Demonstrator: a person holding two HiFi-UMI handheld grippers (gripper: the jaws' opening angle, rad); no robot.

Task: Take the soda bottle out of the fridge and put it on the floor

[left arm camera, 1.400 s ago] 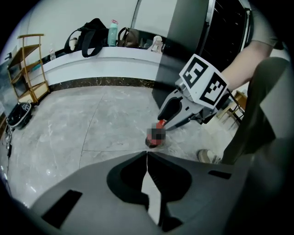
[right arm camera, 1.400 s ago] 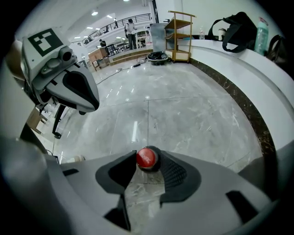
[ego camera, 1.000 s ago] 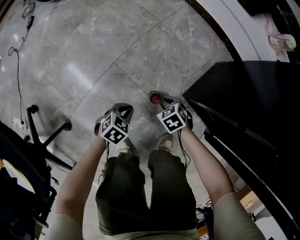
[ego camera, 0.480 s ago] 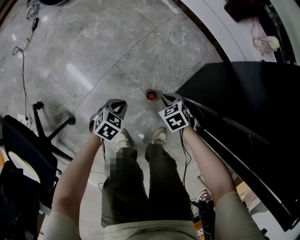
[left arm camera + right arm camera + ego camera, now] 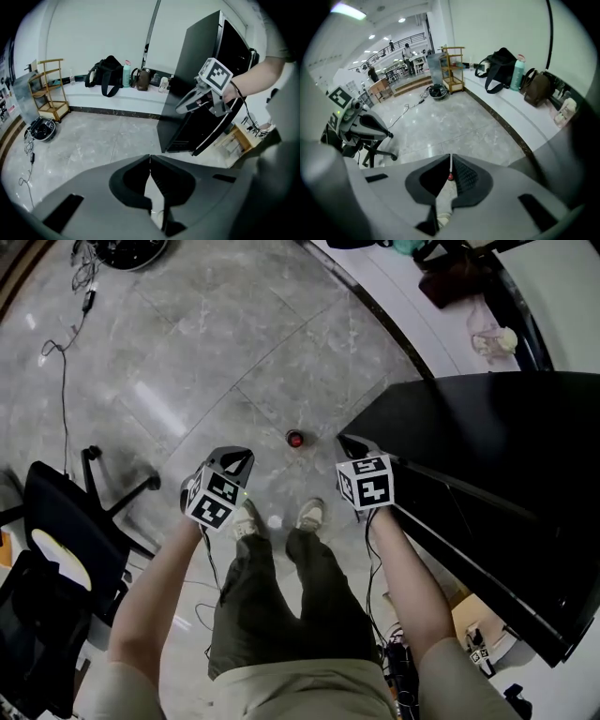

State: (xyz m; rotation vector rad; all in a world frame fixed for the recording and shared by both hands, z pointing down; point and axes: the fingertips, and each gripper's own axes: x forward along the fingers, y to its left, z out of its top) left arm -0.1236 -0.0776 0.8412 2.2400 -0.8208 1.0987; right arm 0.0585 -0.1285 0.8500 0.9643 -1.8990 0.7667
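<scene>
The soda bottle (image 5: 295,439) stands upright on the grey floor, its red cap facing up, in front of the person's shoes. Both grippers hang high above it and hold nothing. My left gripper (image 5: 232,461) is to the bottle's left, its jaws shut tip to tip (image 5: 150,157). My right gripper (image 5: 349,443) is to its right, beside the black fridge (image 5: 487,456). Its jaws have just been closing with nothing between them and now meet (image 5: 450,157). Far below them, the red cap (image 5: 450,176) shows through the gap under the tips.
The open fridge door (image 5: 201,126) stands at the right. An office chair (image 5: 56,540) is at the left, with cables (image 5: 64,343) on the floor beyond. Bags (image 5: 107,75) sit on a white ledge, and a wooden shelf (image 5: 49,89) and a robot vacuum (image 5: 41,129) are nearby.
Both grippers have risen away from the bottle, which stays standing on the floor. The right gripper, close beside the cap before, is now well clear of it.
</scene>
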